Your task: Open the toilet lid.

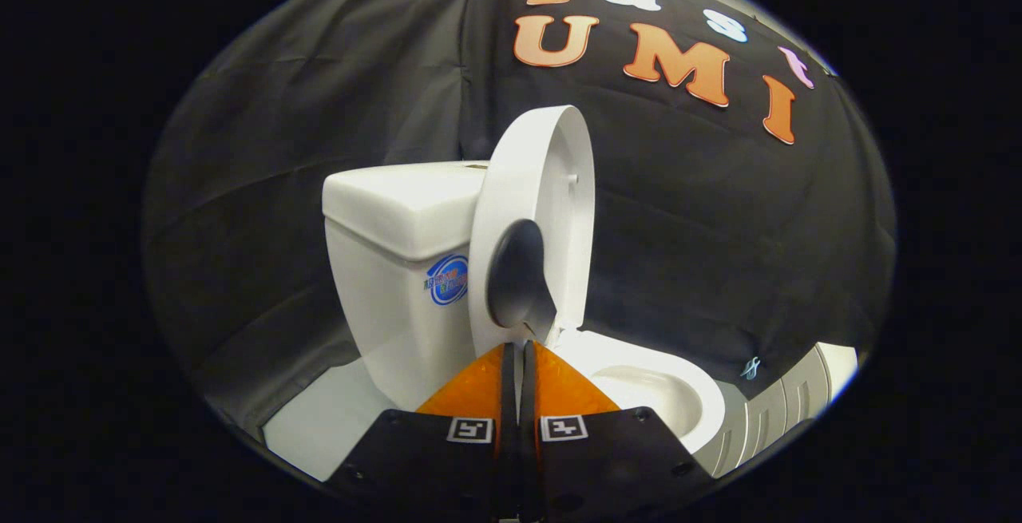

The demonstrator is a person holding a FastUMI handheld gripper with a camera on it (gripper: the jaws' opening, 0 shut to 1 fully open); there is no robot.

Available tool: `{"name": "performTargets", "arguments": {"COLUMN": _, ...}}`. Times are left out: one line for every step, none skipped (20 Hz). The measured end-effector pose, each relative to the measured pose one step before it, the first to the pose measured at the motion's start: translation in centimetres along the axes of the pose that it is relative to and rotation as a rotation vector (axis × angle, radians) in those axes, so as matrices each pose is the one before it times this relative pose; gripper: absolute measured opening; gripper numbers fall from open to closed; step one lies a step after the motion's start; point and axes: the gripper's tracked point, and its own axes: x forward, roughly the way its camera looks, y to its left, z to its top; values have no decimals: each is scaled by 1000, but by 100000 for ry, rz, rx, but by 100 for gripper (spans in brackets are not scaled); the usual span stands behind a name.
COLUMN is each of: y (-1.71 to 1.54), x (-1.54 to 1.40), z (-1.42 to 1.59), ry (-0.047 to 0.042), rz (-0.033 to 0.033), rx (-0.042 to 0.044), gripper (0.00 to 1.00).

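Jaws (520, 345) clenched nearly together, only a thin slit between them, nothing visibly gripped; tips at the lower edge of the raised seat ring. Toilet lid (568, 188) stands near upright just ahead of the tips, long axis vertical, leaning back toward the tank (391, 267). Seat ring (499, 211) is up against it too. Bowl (671, 391) lies open, beyond and right of the jaws. Lid looks basically open; likely only a pull-away left.
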Motion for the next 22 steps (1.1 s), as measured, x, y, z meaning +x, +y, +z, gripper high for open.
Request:
{"name": "performTargets", "arguments": {"y": 186, "x": -47, "z": -22, "ry": -327, "rz": -282, "rx": -1097, "gripper": 8}}
{"name": "performTargets", "arguments": {"y": 161, "x": 16, "z": 64, "ry": -352, "rz": -322, "rx": -1054, "gripper": 8}}
{"name": "performTargets", "arguments": {"y": 73, "x": 42, "z": 3, "ry": 103, "rz": -127, "rx": -463, "gripper": 8}}
{"name": "performTargets", "arguments": {"y": 8, "x": 27, "z": 37, "ry": -22, "rz": -655, "rx": -262, "gripper": 8}}
{"name": "performTargets", "arguments": {"y": -73, "x": 38, "z": 103, "ry": -174, "rz": -100, "rx": -24, "gripper": 8}}
{"name": "performTargets", "arguments": {"y": 91, "x": 188, "z": -81, "ry": 372, "rz": 4, "rx": 383, "gripper": 8}}
{"name": "performTargets", "arguments": {"y": -90, "x": -47, "z": 25, "ry": -104, "rz": 85, "rx": 405, "gripper": 8}}
{"name": "performTargets", "arguments": {"y": -56, "x": -3, "z": -4, "ry": 54, "rz": 64, "rx": 343, "gripper": 8}}
{"name": "performTargets", "arguments": {"y": 37, "x": -156, "z": -38, "ry": 196, "rz": -8, "rx": 174, "gripper": 8}}
{"name": "performTargets", "arguments": {"y": 69, "x": 190, "z": -4, "ry": 250, "rz": 463, "rx": -24, "gripper": 9}}
{"name": "performTargets", "arguments": {"y": 131, "x": -98, "z": 35, "ry": 259, "rz": 620, "rx": 248, "gripper": 10}}
{"name": "performTargets", "arguments": {"y": 79, "x": 84, "z": -33, "ry": 164, "rz": 874, "rx": 572, "gripper": 11}}
{"name": "performTargets", "arguments": {"y": 122, "x": -114, "z": 24, "ry": -113, "rz": 1126, "rx": 789, "gripper": 16}}
{"name": "performTargets", "arguments": {"y": 355, "x": 0, "z": 125, "ry": -680, "rz": 1790, "rx": 867, "gripper": 21}}
{"name": "performTargets", "arguments": {"y": 123, "x": -187, "z": 239, "ry": -1288, "rz": 1407, "rx": 731, "gripper": 27}}
{"name": "performTargets", "arguments": {"y": 431, "x": -262, "z": 401, "ry": -1279, "rz": 2394, "rx": 589, "gripper": 32}}
{"name": "performTargets", "arguments": {"y": 198, "x": -135, "z": 228, "ry": -707, "rz": 1245, "rx": -290, "gripper": 44}}
{"name": "performTargets", "arguments": {"y": 356, "x": -106, "z": 241, "ry": -740, "rz": 1119, "rx": -705, "gripper": 57}}
{"name": "performTargets", "arguments": {"y": 278, "x": -259, "z": 325, "ry": -1458, "rz": 339, "rx": -1401, "gripper": 69}}
{"name": "performTargets", "arguments": {"y": 19, "x": -140, "z": 530, "ry": -1642, "rz": -265, "rx": -1313, "gripper": 82}}
{"name": "performTargets", "arguments": {"y": -1, "x": -323, "z": 549, "ry": -1923, "rz": -99, "rx": -466, "gripper": 85}}
{"name": "performTargets", "arguments": {"y": 81, "x": -352, "z": 452, "ry": -2041, "rz": 389, "rx": 496, "gripper": 86}}
